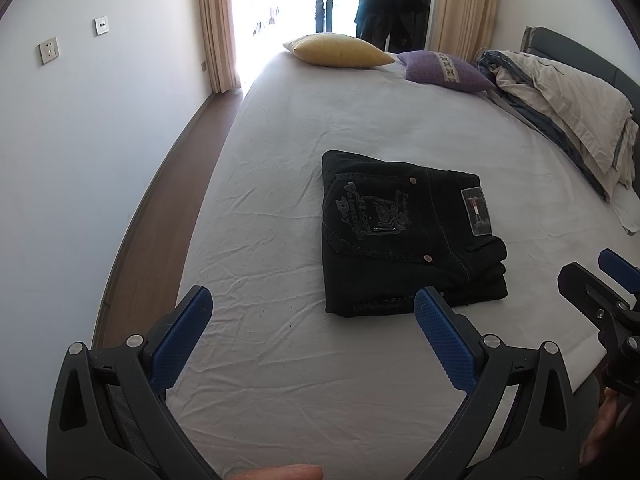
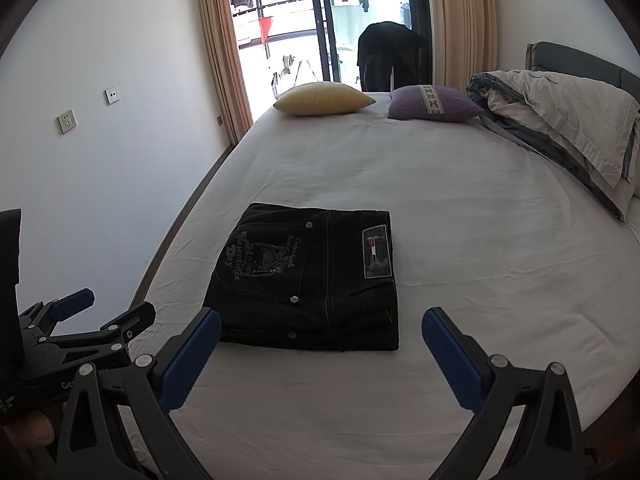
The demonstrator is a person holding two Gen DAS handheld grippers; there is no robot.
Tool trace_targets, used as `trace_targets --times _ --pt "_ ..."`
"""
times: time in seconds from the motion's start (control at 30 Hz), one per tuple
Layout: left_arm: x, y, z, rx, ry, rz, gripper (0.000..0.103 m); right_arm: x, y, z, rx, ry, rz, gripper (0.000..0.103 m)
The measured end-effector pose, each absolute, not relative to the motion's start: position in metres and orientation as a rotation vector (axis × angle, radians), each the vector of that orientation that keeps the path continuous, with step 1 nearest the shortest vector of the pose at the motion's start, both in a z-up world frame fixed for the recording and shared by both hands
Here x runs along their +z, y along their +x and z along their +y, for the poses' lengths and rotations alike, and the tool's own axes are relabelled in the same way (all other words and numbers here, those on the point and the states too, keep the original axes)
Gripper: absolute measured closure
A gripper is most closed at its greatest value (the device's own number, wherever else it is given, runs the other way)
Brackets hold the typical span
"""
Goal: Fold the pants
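Black pants (image 1: pixel 404 236) lie folded into a compact rectangle on the white bed sheet (image 1: pixel 312 128), back pocket and waist label facing up. They also show in the right wrist view (image 2: pixel 308 280). My left gripper (image 1: pixel 314 300) is open and empty, just short of the pants' near left corner. My right gripper (image 2: pixel 322 320) is open and empty, its fingers spread just before the pants' near edge. The right gripper shows at the right edge of the left wrist view (image 1: pixel 592 276). The left gripper shows at the lower left of the right wrist view (image 2: pixel 108 308).
A yellow pillow (image 2: pixel 324 98) and a purple pillow (image 2: pixel 434 103) lie at the far end of the bed. A bundled duvet (image 2: pixel 568 120) lies along the headboard on the right. A wall with sockets (image 1: pixel 49 50) and a floor strip (image 1: pixel 160 216) run along the left.
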State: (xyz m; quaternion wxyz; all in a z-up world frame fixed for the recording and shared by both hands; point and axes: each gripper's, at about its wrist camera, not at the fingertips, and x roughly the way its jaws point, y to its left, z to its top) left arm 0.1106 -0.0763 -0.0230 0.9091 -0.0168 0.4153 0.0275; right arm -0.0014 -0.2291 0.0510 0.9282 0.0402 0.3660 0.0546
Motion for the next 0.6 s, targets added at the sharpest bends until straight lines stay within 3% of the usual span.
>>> trace_targets --times 0.6 --pt "-0.0248 0.1128 -0.0739 0.046 -0.035 0.864 0.000 0.0439 -0.0065 -0.2303 0.120 0.085 0.767 0.000"
